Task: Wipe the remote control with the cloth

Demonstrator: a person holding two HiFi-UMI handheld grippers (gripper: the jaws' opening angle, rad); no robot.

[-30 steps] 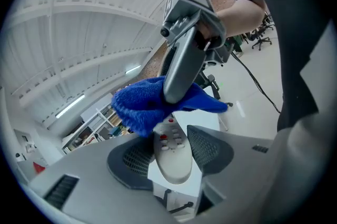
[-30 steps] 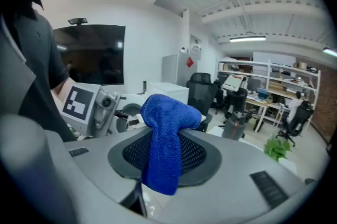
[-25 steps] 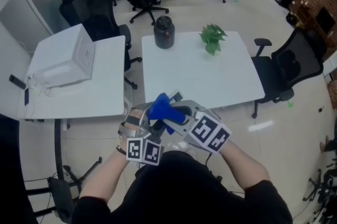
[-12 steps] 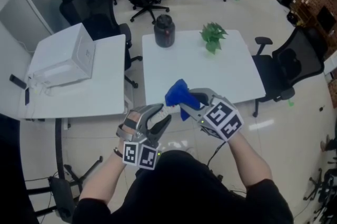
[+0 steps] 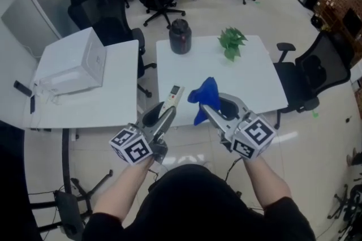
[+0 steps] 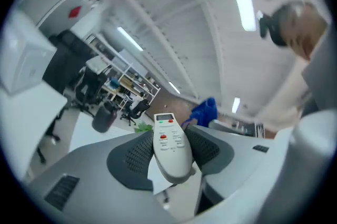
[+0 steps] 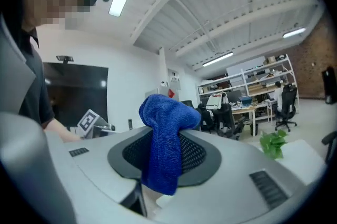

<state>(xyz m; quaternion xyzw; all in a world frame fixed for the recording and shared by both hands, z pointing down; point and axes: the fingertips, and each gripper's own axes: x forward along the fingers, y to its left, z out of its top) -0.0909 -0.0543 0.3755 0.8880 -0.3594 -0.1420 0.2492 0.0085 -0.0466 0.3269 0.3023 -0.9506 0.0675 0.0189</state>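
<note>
Blue cloth [image 7: 166, 128] pinched between right gripper [image 7: 164, 157] fingers [image 7: 202, 154], white remote control [image 6: 169, 144] pinched between left gripper [image 6: 171, 153] fingers [image 6: 131, 157].

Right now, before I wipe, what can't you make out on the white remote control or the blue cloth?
White plastic remote control: button print blurred in the left gripper view; flanks covered by the left gripper's pads; underside faces away. Head view: too small to show dirt.
Blue fuzzy cloth: right gripper view, right gripper's pads hide the pinched part.
</note>
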